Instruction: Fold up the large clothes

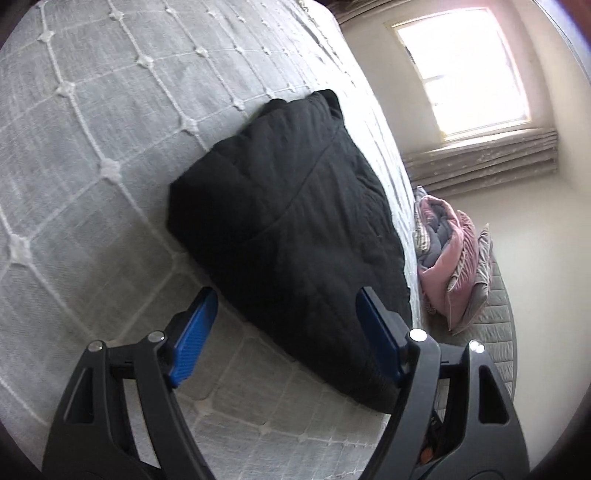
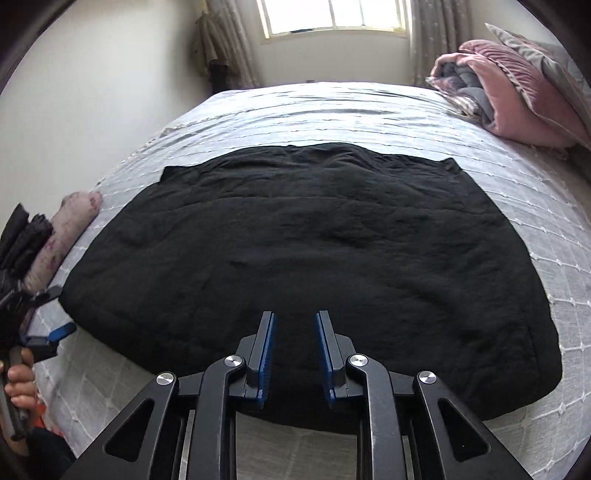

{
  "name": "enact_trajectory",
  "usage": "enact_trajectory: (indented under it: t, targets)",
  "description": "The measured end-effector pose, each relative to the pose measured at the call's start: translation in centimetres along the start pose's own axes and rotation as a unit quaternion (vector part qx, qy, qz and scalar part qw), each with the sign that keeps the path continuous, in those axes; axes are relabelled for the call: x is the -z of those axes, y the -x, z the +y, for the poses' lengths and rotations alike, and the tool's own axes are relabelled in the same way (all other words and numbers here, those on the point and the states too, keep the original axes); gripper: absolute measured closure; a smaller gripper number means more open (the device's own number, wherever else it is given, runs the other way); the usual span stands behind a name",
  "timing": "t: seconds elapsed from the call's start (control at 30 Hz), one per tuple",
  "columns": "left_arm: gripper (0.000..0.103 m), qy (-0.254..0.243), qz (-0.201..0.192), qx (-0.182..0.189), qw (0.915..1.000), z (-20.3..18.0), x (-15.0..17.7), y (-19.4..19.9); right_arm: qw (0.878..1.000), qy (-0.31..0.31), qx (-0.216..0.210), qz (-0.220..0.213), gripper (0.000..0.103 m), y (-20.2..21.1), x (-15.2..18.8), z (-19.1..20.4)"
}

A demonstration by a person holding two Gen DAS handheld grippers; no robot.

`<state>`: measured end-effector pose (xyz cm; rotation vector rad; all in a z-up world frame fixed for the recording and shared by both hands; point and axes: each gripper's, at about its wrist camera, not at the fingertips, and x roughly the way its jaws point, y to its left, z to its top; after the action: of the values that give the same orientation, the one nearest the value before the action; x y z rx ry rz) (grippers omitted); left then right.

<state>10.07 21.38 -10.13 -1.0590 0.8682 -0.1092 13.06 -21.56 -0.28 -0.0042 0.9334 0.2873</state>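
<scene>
A large black garment (image 2: pixel 314 251) lies folded flat on the grey bedspread (image 2: pixel 369 110); it also shows in the left wrist view (image 1: pixel 288 221). My left gripper (image 1: pixel 284 306) is wide open and empty, hovering over the garment's near left corner; it appears at the left edge of the right wrist view (image 2: pixel 61 330), held by a hand. My right gripper (image 2: pixel 294 321) is above the garment's near edge, its blue pads (image 2: pixel 269 350) a narrow gap apart with nothing between them.
A pink and grey bundle of bedding and pillows (image 2: pixel 517 92) sits at the bed's far right, also in the left wrist view (image 1: pixel 450 258). A rolled floral cloth (image 2: pixel 62 236) and dark clothes (image 2: pixel 22 236) lie at the left edge. A window (image 2: pixel 332 18) is behind.
</scene>
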Motion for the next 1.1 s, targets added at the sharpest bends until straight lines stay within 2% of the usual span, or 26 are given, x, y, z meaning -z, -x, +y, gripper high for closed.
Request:
enact_trajectory:
  t: [0.1,0.27,0.43,0.63,0.73,0.83,0.97,1.1]
  targets:
    - [0.024,-0.008,-0.007,-0.011,0.9999,-0.9,0.1,-1.0,1.000,0.013,0.010,0.014,0.081,-1.0,0.3,0.5]
    - [0.023,0.027,0.001,0.002,0.9996,-0.2,0.1,-2.5,0.999,0.022,0.021,0.044,0.081,-3.1,0.8,0.2]
    - [0.023,0.038,0.005,-0.010,0.9992,0.1,-0.1,-3.9,0.999,0.021,0.022,0.044,0.081,-3.5,0.9,-0.1]
    - [0.024,0.023,-0.026,-0.023,0.9992,-0.7,-0.7,-4.6,0.999,0.008,0.013,0.045,0.081,-3.6,0.8,-0.7]
    - [0.029,0.013,-0.038,-0.026,0.9989,-1.2,-0.6,-4.9,0.999,0.010,0.017,0.044,0.081,-3.8,0.9,-0.6]
    - [0.038,0.019,-0.048,-0.023,0.9984,-1.4,-0.8,-4.8,0.999,0.013,0.021,0.044,0.081,-3.9,1.0,-0.6]
    - [0.038,0.022,-0.060,0.001,0.9980,-2.2,-1.0,-4.4,0.999,0.009,0.020,0.048,0.080,-4.1,1.0,-0.6]
    - [0.038,-0.001,-0.063,0.000,0.9980,-3.5,-1.3,-4.8,0.998,-0.006,0.011,0.054,0.080,-4.3,1.0,-1.1]
